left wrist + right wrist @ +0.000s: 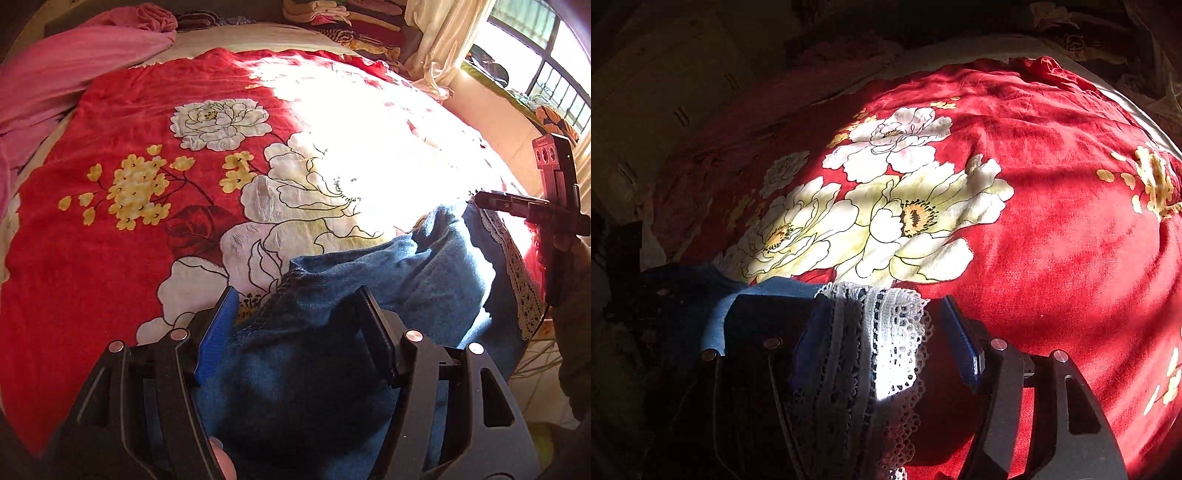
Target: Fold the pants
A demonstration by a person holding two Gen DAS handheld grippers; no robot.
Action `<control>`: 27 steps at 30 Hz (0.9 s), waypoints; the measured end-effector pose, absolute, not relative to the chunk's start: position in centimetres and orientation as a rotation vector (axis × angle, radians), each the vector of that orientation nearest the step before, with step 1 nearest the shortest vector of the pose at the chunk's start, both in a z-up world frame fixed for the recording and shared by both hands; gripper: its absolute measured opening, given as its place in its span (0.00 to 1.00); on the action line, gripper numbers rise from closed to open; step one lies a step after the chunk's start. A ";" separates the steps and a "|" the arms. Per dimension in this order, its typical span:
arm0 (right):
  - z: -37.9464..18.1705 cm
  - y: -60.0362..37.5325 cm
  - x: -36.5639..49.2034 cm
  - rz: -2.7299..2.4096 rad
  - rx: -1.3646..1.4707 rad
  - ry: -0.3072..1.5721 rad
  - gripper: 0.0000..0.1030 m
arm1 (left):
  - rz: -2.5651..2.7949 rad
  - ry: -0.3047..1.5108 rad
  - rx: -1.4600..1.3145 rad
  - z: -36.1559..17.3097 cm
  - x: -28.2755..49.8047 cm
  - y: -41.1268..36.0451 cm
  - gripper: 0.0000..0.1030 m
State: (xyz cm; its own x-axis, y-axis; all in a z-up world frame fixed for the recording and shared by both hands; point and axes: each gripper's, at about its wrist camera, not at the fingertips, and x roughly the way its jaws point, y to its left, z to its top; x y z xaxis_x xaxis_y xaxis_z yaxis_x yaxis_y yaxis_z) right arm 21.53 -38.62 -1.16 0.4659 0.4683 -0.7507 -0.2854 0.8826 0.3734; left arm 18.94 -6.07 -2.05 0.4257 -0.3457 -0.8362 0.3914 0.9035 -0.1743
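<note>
A bed filled both views, spread with a red bedcover [122,258] printed with large white peonies and clusters of small yellow flowers. Hard sunlight from a barred window [546,66] at the upper right of the left wrist view washed out the far right part of the cover; a cream curtain [439,40] hung beside that window. Along the bed's left edge lay a bunched pink cloth [74,66], and past the head of the bed stood a stack of folded clothes [354,18]. In the right wrist view the room behind the bed was dim, with a pale wardrobe [653,92] showing at the upper left.

The pants [369,288], blue denim with a white lace trim [517,280] along one hem, lay crumpled at the near edge of the bed, toward its right corner.

The left gripper [295,314] was spread wide, its blue pad to the left and dark pad to the right, with a stitched denim edge lying between the fingers but not pinched.

The right gripper [886,332] was also spread. The lace trim draped between its fingers and against the left one, with a clear gap to the right finger, so nothing was clamped. In the left wrist view this gripper appeared at the right edge of the bed, over the lace hem.
</note>
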 end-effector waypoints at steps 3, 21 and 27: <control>-1.9 -38.1 21.6 0.477 0.165 0.989 0.59 | -0.474 1.061 -0.002 -2.7 19.1 -6.3 0.50; 4.1 -38.9 20.3 0.564 0.152 0.755 0.21 | -0.389 0.921 -0.032 2.2 20.2 -7.6 0.04; 0.9 -37.2 23.9 0.501 0.039 0.893 0.22 | -0.333 0.986 -0.011 -1.7 22.7 -7.7 0.04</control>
State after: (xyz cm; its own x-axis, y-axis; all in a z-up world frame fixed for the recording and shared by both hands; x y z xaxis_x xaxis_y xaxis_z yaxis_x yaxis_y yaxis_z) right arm 23.89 -37.25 0.91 0.5205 0.4335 -0.7356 -0.4015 0.8846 0.2373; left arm 22.66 -7.72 -1.65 0.5055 -0.2813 -0.8157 0.2710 0.9493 -0.1594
